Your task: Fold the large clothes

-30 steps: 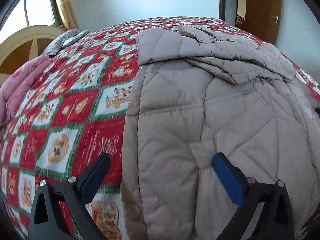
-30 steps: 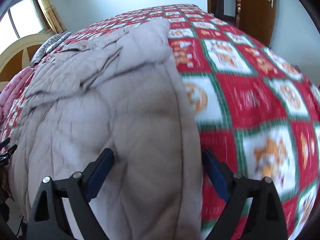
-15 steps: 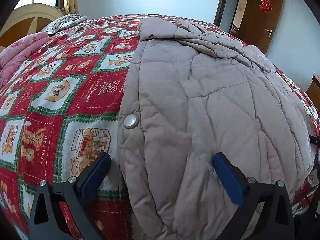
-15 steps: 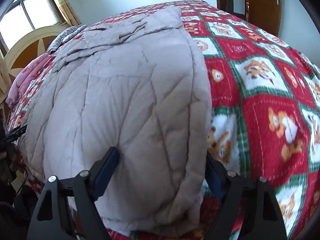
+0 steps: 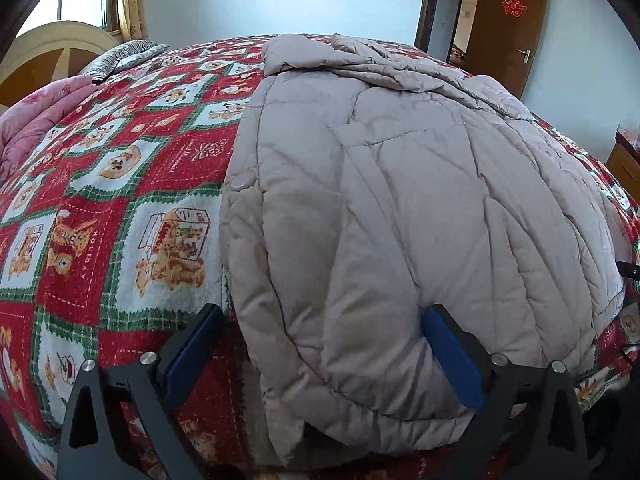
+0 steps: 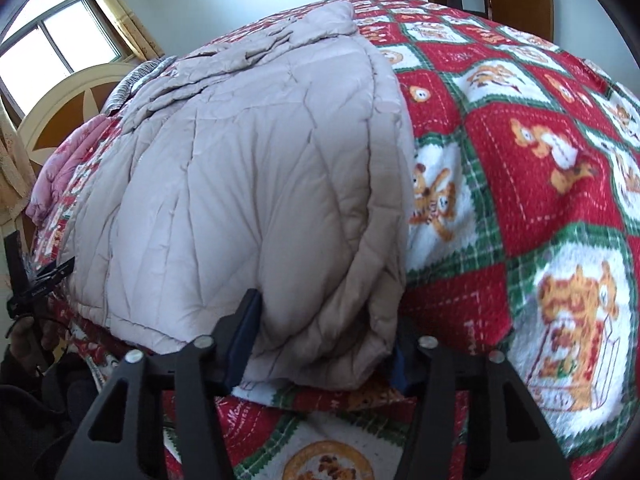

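Progress is judged partial: quilted coat (image 5: 400,200) lies lengthwise on the bed (image 5: 120,200), sleeves apparently folded in, crosswise fold outstanding; left tongs (image 5: 320,352) closing wide astride its hem corner, right tongs (image 6: 320,344) closing, pads meeting the opposite corner.

A red, white and green blanket (image 5: 120,208) printed with teddy bears covers the bed, with a pink quilt (image 5: 36,116) bunched at its far left edge and a striped pillow (image 5: 120,56) near the arched headboard (image 5: 52,46). A brown door (image 5: 508,28) with a red paper ornament stands open, and a curtained window (image 6: 52,40) lets in daylight.
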### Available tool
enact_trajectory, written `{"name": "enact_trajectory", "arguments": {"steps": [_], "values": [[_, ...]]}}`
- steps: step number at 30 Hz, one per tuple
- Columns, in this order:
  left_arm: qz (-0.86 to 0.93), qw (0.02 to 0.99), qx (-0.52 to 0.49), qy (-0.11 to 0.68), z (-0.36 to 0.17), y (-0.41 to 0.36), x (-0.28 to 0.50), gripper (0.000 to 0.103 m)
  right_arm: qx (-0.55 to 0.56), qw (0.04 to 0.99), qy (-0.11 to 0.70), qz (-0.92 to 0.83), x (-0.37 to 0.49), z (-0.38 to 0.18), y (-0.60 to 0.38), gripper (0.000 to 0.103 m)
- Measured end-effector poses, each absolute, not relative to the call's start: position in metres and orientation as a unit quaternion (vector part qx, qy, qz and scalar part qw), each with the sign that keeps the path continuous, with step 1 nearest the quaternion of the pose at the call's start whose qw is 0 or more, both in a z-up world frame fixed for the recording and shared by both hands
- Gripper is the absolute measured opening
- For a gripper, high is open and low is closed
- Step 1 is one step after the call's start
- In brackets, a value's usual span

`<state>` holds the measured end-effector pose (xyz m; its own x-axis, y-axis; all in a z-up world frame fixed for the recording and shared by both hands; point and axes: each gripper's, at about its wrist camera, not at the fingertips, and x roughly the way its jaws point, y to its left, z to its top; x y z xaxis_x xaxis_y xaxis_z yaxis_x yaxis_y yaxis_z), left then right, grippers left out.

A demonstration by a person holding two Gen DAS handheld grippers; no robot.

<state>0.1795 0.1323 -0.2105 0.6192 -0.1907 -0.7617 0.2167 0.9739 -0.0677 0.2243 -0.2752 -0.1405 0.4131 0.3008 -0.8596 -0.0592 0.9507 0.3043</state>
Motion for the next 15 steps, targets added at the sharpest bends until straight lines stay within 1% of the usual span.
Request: {"name": "enact_trajectory", "arguments": {"steps": [1, 2, 3, 4, 5, 7, 8, 15], "values": [[-0.122, 0.901, 0.022, 0.416, -0.21, 0.129, 0.178, 0.078, 0.125, 0.83, 0.53, 0.119, 0.225, -0.14, -0.276, 0.035], [-0.132, 0.901, 0.028, 0.412, -0.208, 0.126, 0.176, 0.07, 0.134, 0.829, 0.528, 0.126, 0.224, -0.139, -0.276, 0.03], [-0.142, 0.902, 0.034, 0.406, -0.206, 0.123, 0.173, 0.051, 0.135, 0.831, 0.524, 0.127, 0.224, -0.138, -0.275, 0.024], [-0.151, 0.903, 0.042, 0.401, -0.203, 0.12, 0.171, 0.037, 0.128, 0.833, 0.522, 0.128, 0.223, -0.137, -0.272, 0.02], [-0.152, 0.905, 0.047, 0.394, -0.201, 0.118, 0.169, 0.026, 0.126, 0.837, 0.518, 0.127, 0.223, -0.136, -0.27, 0.019], [-0.151, 0.909, 0.05, 0.385, -0.194, 0.118, 0.167, 0.018, 0.13, 0.843, 0.506, 0.125, 0.223, -0.132, -0.268, 0.014], [-0.149, 0.912, 0.052, 0.379, -0.19, 0.118, 0.165, 0.015, 0.132, 0.847, 0.499, 0.126, 0.222, -0.129, -0.268, 0.014], [-0.155, 0.928, 0.059, 0.334, -0.141, 0.122, 0.15, 0.012, 0.149, 0.871, 0.447, 0.136, 0.217, -0.094, -0.27, 0.011]]}}
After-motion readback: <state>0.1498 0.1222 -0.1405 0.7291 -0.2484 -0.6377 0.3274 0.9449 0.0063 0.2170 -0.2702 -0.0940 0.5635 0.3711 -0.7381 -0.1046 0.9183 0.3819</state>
